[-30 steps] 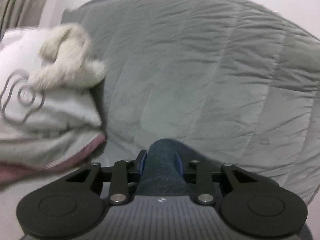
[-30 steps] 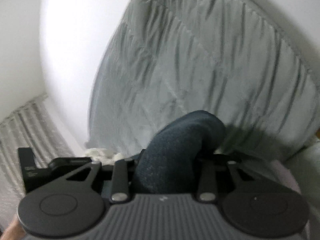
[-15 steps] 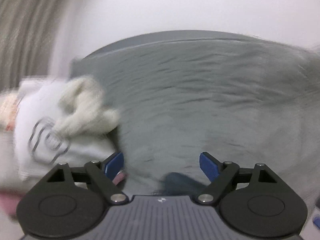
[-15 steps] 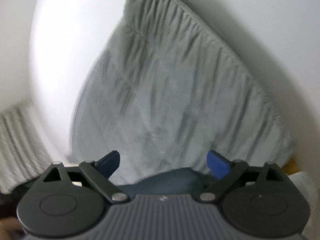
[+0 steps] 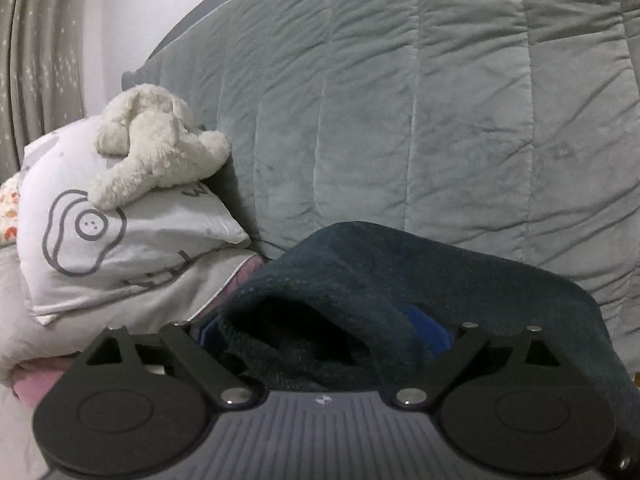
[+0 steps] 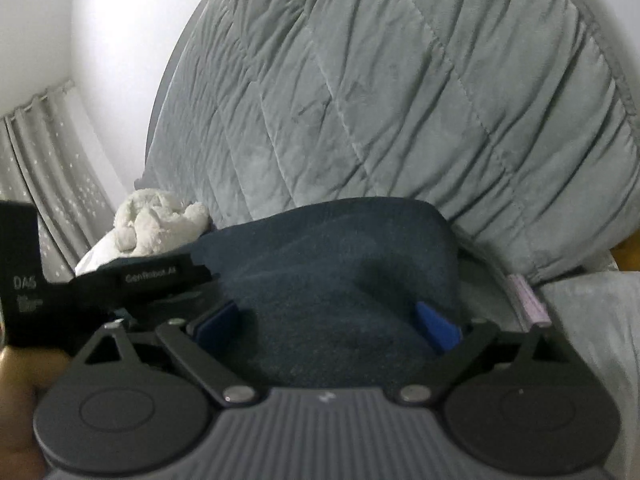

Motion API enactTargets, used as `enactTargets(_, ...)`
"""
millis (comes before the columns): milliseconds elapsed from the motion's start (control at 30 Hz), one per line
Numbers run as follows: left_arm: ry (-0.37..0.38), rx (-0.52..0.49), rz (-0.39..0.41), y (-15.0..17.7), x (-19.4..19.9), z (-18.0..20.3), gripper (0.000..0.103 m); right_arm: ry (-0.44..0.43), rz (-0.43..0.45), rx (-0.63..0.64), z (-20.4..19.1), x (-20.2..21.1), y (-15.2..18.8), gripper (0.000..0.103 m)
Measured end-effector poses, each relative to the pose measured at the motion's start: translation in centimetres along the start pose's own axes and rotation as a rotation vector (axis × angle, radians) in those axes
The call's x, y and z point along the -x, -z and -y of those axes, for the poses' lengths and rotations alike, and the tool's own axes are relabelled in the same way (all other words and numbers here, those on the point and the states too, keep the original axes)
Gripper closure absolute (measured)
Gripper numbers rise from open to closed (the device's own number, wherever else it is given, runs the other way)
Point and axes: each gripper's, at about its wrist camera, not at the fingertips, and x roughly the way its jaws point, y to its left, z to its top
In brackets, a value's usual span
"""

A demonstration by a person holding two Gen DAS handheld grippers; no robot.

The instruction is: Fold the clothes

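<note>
A dark blue garment (image 5: 420,280) lies bunched on the bed, right ahead of both grippers. Left gripper (image 5: 324,332) is opening around a fold; right gripper (image 6: 328,324) stands wide, gripping nothing.

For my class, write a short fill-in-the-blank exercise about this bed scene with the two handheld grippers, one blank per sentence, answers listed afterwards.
1. The garment lying between the jaws of both grippers is dark ____ in colour.
2. The white plush toy rests on top of a ____.
3. The large quilted blanket behind the garment is ____ in colour.
4. The pads on the fingers of the right gripper are ____.

Missing words: blue; pillow; grey; blue
</note>
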Motion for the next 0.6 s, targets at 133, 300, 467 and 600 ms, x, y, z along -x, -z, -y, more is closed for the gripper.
enactTargets(133,-0.007,0.005,0.038,-0.2,1.3,-0.1,0.010,0.006,0.074,-0.024,0.5,2.1,-0.3,0.006)
enactTargets(300,-0.071,-0.045,0.103,0.5,4.3,-0.5,0.010,0.049,0.200,-0.033,0.3,4.9,-1.2,0.000)
enactTargets(467,-0.107,-0.028,0.133,1.3,8.3,-0.6,0.010,0.063,0.187,0.070,-2.1,4.6,-0.8,0.000)
enactTargets(600,-0.193,-0.057,0.165,1.6,12.0,-1.0,0.010,0.059,0.257,0.176,-4.8,6.3,-0.7,0.000)
